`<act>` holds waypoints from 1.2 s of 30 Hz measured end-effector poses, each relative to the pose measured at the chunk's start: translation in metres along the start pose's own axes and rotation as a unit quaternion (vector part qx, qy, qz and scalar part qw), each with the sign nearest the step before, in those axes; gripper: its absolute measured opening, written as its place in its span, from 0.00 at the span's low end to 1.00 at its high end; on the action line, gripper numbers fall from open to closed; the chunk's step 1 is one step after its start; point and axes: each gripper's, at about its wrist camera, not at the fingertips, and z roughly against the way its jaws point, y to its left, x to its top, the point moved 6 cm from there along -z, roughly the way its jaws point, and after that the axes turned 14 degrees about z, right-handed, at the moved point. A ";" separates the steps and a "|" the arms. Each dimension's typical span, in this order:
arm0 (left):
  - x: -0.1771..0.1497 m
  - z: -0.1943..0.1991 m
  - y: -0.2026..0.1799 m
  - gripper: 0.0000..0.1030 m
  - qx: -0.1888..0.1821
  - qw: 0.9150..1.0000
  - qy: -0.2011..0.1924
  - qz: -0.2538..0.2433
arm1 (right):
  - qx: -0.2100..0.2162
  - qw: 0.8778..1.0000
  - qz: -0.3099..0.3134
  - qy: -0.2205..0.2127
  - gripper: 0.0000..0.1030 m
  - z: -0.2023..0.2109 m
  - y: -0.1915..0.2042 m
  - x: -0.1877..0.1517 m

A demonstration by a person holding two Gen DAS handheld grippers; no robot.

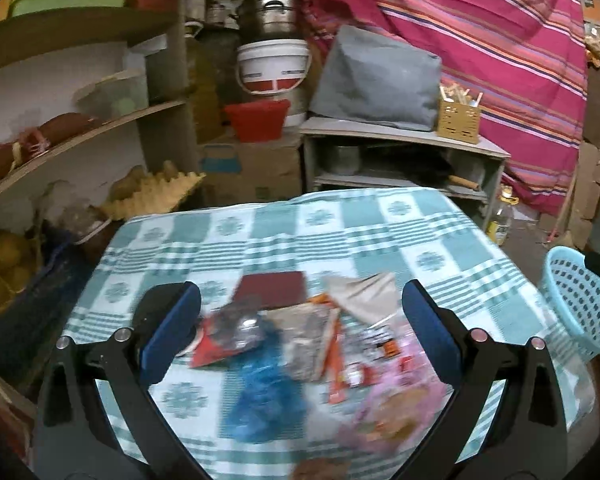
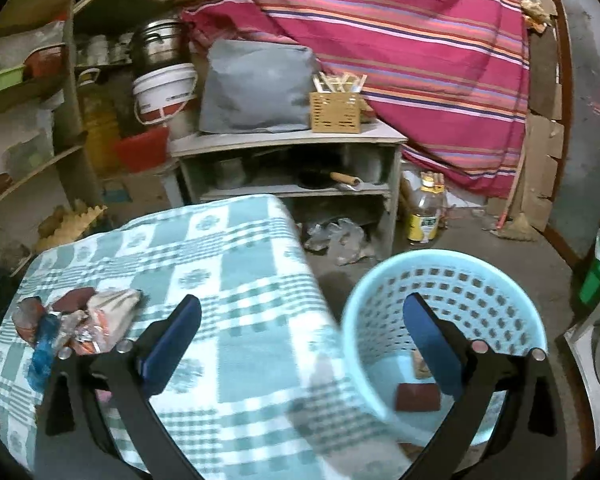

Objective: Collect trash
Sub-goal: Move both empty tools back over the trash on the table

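Trash pile heaped on the table, on the green checked cloth: dark red card, blue plastic bag, beige wrapper, pink wrapper, orange and red packets between. Blue basket standing on the floor just beside the table's right edge, already holding a dark red piece and a brownish scrap.

Left tongs spread wide, nothing between the pads, hovering over the pile. Right tongs likewise spread and empty, straddling the table edge and the basket rim.

Risks, judged: overlapped wrappers, so a pinch likely to lift several at once or drag neighbours toward the edge; thin film prone to slipping from the pads; blur over the pile suggests quick motion, hence poor aim; right tongs close enough to the rim to knock the basket.

View differences: left wrist view gives the pile in detail, basket only as a sliver at far right. Right wrist view gives the basket's inside and contents, pile small at far left; oil bottle on the floor much clearer there.
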 end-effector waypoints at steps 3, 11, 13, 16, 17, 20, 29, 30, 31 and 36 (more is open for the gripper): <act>0.001 0.004 0.023 0.95 0.010 1.000 -0.004 0.000 | 0.006 1.000 0.012 0.002 0.96 -0.005 0.020 0.002; -0.010 0.003 0.074 0.95 0.029 1.000 0.009 -0.001 | 0.029 0.999 0.034 0.010 0.96 -0.018 0.066 0.006; -0.015 0.000 0.086 0.95 0.030 0.999 0.019 -0.001 | 0.031 0.999 0.041 0.017 0.96 -0.022 0.077 0.006; -0.022 -0.003 0.100 0.95 0.026 0.999 0.031 0.001 | 0.035 0.997 0.053 0.034 0.96 -0.028 0.091 0.004; -0.025 -0.004 0.104 0.95 0.024 0.999 0.035 0.002 | 0.033 0.997 0.057 0.035 0.96 -0.029 0.094 0.004; -0.031 -0.009 0.113 0.95 0.019 0.999 0.050 0.006 | 0.035 0.996 0.067 0.042 0.96 -0.032 0.106 0.003; -0.045 -0.038 0.114 0.95 0.006 0.997 0.079 -0.005 | 0.049 0.995 0.064 0.054 0.96 -0.044 0.124 0.003; -0.045 -0.042 0.112 0.94 0.003 0.997 0.083 -0.007 | 0.049 0.995 0.070 0.056 0.96 -0.046 0.128 0.003; -0.045 -0.045 0.109 0.94 -0.002 0.996 0.083 -0.009 | 0.049 0.995 0.073 0.057 0.96 -0.047 0.131 0.003; -0.043 -0.063 0.099 0.90 -0.009 0.996 0.082 -0.022 | 0.062 0.992 0.085 0.063 0.96 -0.051 0.144 0.002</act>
